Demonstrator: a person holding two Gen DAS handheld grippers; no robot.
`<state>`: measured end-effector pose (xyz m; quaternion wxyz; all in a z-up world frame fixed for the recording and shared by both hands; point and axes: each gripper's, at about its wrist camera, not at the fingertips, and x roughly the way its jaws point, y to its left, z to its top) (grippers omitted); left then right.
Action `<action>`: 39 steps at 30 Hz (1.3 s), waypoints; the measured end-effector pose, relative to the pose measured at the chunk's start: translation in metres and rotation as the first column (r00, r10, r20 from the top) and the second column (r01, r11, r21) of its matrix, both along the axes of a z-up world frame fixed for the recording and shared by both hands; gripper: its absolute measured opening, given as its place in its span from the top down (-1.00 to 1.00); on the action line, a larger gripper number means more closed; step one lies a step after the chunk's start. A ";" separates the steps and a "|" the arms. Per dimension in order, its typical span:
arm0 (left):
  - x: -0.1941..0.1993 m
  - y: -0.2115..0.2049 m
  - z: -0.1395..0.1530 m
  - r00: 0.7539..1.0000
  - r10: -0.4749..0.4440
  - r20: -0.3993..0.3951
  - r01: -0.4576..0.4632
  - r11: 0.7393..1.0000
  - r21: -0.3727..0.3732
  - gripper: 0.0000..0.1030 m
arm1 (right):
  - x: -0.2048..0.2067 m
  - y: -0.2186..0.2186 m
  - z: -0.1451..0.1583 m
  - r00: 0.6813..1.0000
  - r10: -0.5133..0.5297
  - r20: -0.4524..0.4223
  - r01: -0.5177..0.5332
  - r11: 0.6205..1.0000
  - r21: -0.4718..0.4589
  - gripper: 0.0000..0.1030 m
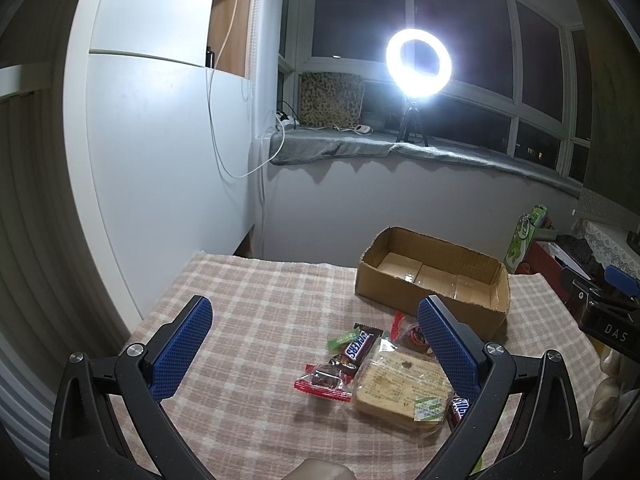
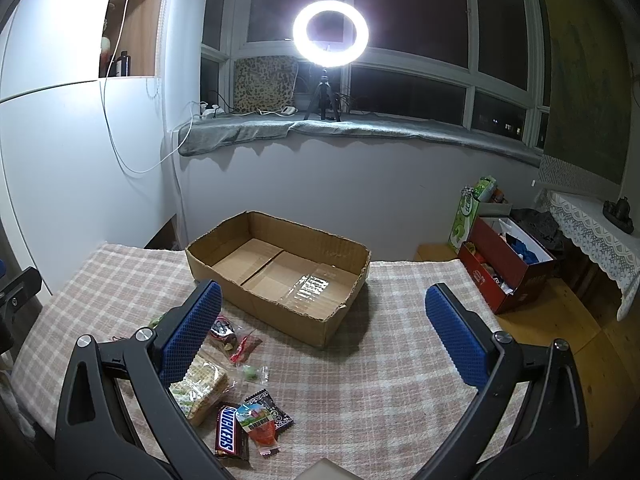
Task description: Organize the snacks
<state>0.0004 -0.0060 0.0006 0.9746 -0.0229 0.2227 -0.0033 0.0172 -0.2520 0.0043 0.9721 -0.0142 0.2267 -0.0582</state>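
An empty cardboard box sits on the checked tablecloth. In front of it lies a pile of snacks: a wrapped sandwich, a Snickers bar, another Snickers bar, a red date packet, a green candy and a red-and-black sachet. My left gripper is open and empty, above the table with the pile near its right finger. My right gripper is open and empty, just right of the pile, in front of the box.
A lit ring light on a tripod stands on the grey-covered window sill. A red box of clutter and a green bag sit on the floor at the right. A white cabinet stands at the left.
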 end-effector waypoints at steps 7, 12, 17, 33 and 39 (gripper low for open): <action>0.000 0.000 0.000 1.000 -0.001 -0.001 0.001 1.000 0.000 -0.99 | -0.001 0.001 -0.002 1.000 0.001 -0.003 -0.001 1.000 -0.001 -1.00; 0.000 -0.001 0.000 1.000 -0.003 -0.002 0.003 1.000 -0.002 -0.99 | -0.001 0.000 -0.003 1.000 0.001 -0.005 -0.001 1.000 0.001 -1.00; 0.000 -0.002 -0.002 1.000 -0.007 -0.008 0.007 1.000 -0.004 -0.99 | 0.000 0.001 -0.006 1.000 0.004 -0.012 -0.004 1.000 0.003 -1.00; 0.010 0.020 -0.022 0.995 -0.038 -0.091 0.031 0.996 -0.082 -0.98 | 0.010 -0.009 -0.024 0.994 0.069 -0.080 -0.065 0.996 0.055 -1.00; 0.017 0.026 -0.043 0.984 -0.083 -0.158 0.056 0.984 -0.168 -0.97 | 0.018 -0.021 -0.042 0.977 0.148 -0.154 -0.122 0.978 0.168 -1.00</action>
